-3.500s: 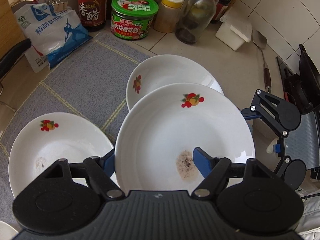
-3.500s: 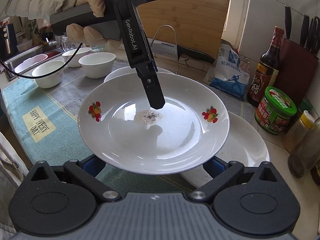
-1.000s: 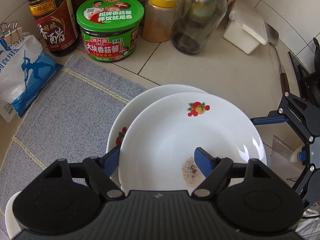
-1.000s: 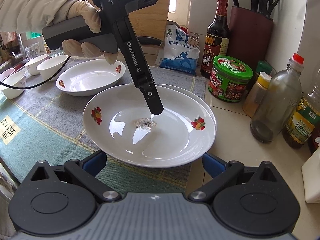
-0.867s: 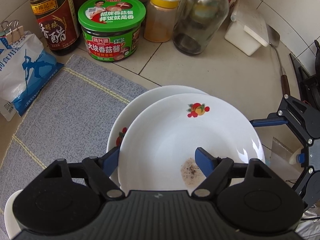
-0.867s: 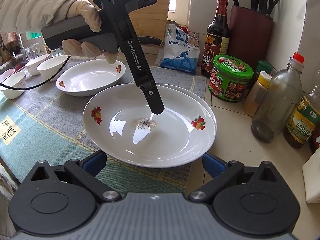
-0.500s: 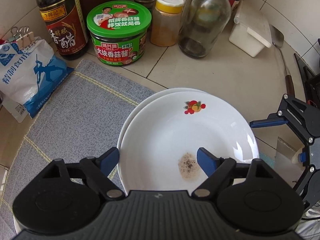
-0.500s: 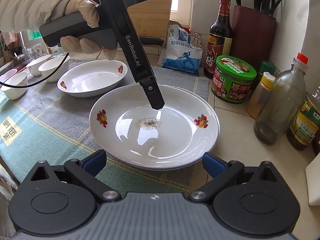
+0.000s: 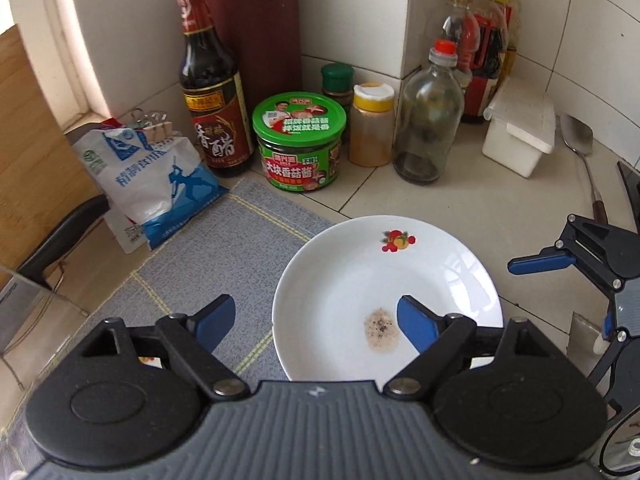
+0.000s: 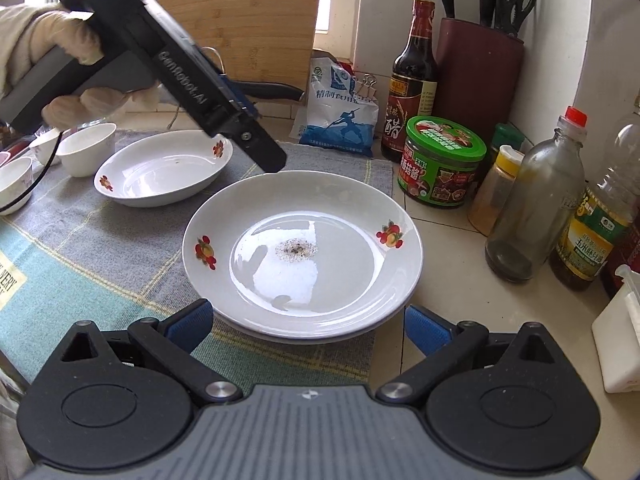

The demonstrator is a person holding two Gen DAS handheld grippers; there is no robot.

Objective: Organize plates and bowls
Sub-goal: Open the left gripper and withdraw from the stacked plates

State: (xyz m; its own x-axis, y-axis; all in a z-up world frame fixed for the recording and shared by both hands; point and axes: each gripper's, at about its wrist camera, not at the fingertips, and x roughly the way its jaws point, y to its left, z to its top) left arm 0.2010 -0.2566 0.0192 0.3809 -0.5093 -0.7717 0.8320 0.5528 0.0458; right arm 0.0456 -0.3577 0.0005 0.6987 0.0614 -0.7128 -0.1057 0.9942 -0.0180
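A white plate with fruit marks and a speck stain [image 10: 304, 252] lies stacked on a second plate whose rim [image 10: 304, 338] shows beneath it, at the mat's right edge; the top plate also shows in the left wrist view [image 9: 384, 304]. My left gripper [image 9: 314, 322] is open and empty, raised above the stack's left side. My right gripper [image 10: 306, 326] is open, its fingers either side of the stack's near rim, apart from it. A third plate [image 10: 164, 168] and white bowls [image 10: 86, 148] sit on the mat further left.
A green-lidded jar [image 10: 442, 162], a vinegar bottle [image 10: 412, 80], a salt bag [image 10: 340, 116], glass bottles [image 10: 532, 204], a knife block [image 10: 478, 80] and a white box [image 9: 520, 132] crowd the back and right. A cutting board [image 10: 256, 28] leans behind. A spatula [image 9: 580, 148] lies at right.
The carried plate has been set down on the other plate and let go. My left gripper has opened and lifted up and back; my right gripper has drawn back a little.
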